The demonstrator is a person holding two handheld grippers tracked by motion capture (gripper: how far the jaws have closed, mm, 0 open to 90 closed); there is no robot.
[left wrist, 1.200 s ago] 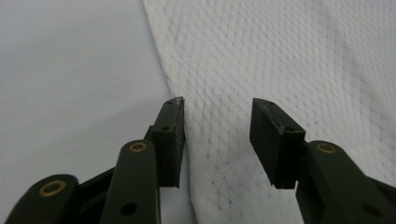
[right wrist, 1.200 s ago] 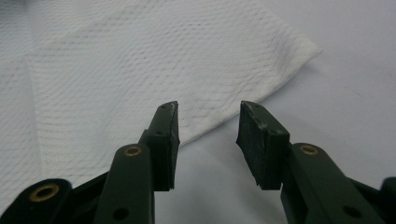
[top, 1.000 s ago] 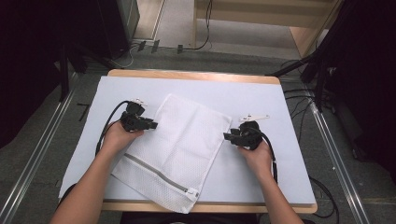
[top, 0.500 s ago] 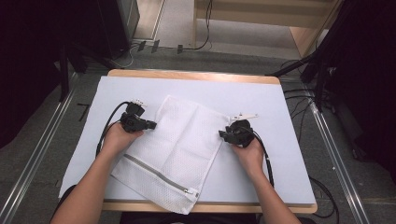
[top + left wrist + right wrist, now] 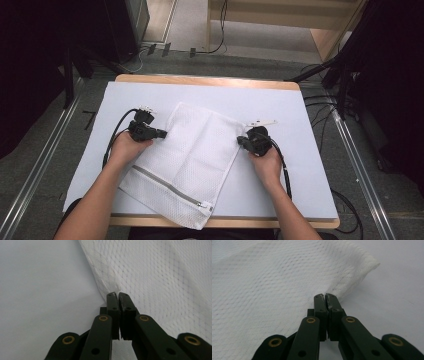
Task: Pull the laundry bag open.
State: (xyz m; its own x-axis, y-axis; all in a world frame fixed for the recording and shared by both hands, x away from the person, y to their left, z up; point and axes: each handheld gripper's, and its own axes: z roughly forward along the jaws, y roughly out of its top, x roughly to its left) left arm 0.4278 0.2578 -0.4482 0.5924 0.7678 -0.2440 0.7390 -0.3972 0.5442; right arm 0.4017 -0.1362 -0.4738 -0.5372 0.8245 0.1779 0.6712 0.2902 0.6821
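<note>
A: Surroundings? Grey floor with cables, wooden tabletop [image 5: 210, 81] under one white sheet [image 5: 300, 165].

B: Items counted? One white mesh bag [image 5: 195, 155] lying flat mid-sheet, one zipper [image 5: 167, 186] near its front end. Two grippers: left gripper [image 5: 164, 133] clamped on the bag's left edge, right gripper [image 5: 240, 141] clamped on its right edge.

a white mesh bag [image 5: 190, 155] with a fine netted weave and a grey zip [image 5: 167, 186] is seen on a white-covered, wood-edged tabletop [image 5: 300, 105], and each hand-held gripper is black with brass-coloured rivets.
</note>
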